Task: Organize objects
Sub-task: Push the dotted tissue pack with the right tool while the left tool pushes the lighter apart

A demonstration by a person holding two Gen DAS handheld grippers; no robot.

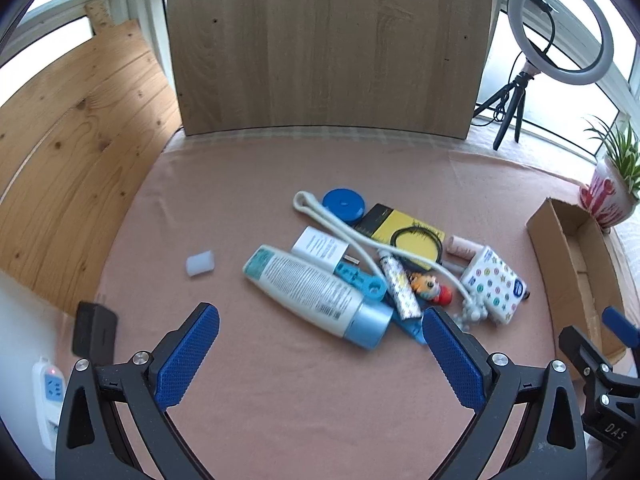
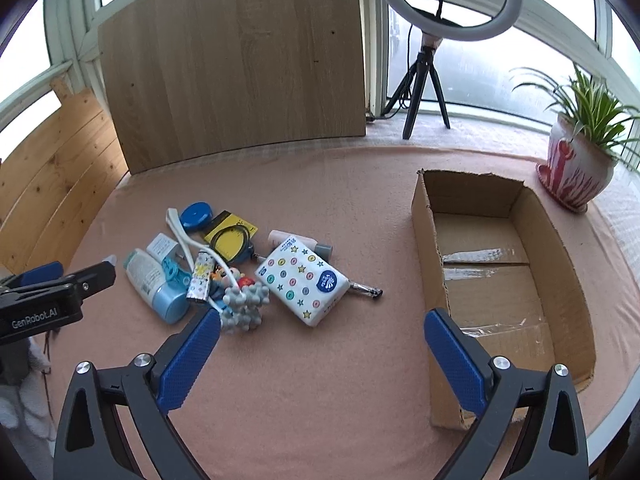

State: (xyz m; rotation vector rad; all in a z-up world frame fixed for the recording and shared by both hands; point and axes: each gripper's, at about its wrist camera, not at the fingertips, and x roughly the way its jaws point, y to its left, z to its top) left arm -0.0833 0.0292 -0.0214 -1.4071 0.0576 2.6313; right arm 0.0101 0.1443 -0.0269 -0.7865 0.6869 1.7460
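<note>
**Both grippers wide, nothing held**

Left gripper (image 1: 320, 332) and right gripper (image 2: 322, 336) hover over the pink cloth (image 2: 320, 380), fingers spread wide. Pile at 11 o'clock of right gripper: bottle (image 2: 154, 286), tissue pack (image 2: 304, 284), blue disc (image 2: 197, 217). Box (image 2: 500, 280) at 2 o'clock, no objects inside.

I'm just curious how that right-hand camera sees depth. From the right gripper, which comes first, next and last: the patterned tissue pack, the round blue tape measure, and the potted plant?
From the right gripper, open above the pink cloth:
1. Patterned tissue pack, just ahead, slightly left.
2. Round blue tape measure, farther back on the left, at the pile's far edge.
3. Potted plant, far right, by the window.
</note>
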